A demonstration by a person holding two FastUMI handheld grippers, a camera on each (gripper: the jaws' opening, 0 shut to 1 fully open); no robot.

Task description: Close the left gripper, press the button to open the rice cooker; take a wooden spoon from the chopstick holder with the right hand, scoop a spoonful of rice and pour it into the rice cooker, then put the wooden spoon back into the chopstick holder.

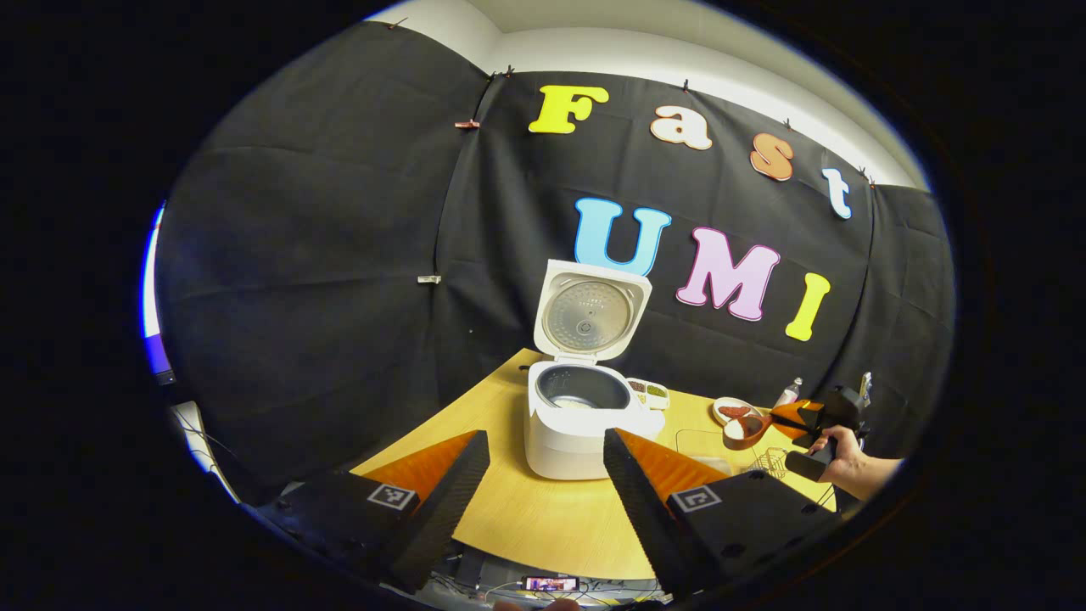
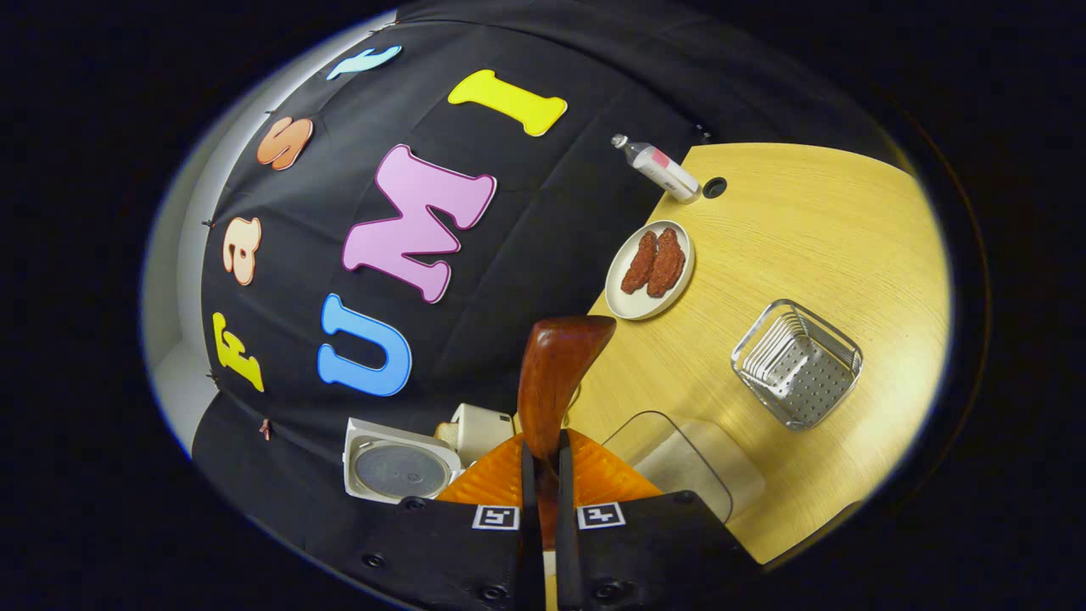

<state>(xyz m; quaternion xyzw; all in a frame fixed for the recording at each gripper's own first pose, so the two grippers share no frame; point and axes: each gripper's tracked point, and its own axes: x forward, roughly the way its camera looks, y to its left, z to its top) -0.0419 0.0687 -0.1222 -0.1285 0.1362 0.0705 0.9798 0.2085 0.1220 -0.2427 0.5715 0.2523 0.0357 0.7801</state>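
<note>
Rice cooker [image 1: 579,416] stands lid-up, frame centre, near the table [image 1: 543,518] edge. Left gripper [image 1: 543,484] fingers released; right gripper [image 2: 543,462] fingers clenched on wooden spoon [image 2: 556,373].

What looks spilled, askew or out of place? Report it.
Nothing stands out. The rice cooker stands upright on the table with its lid raised. The right gripper is shut on the wooden spoon, which carries rice. No loose grains show on the tabletop.

plate [image 2: 650,271] betw bottle [image 2: 660,168] & basket [image 2: 796,363]
</note>
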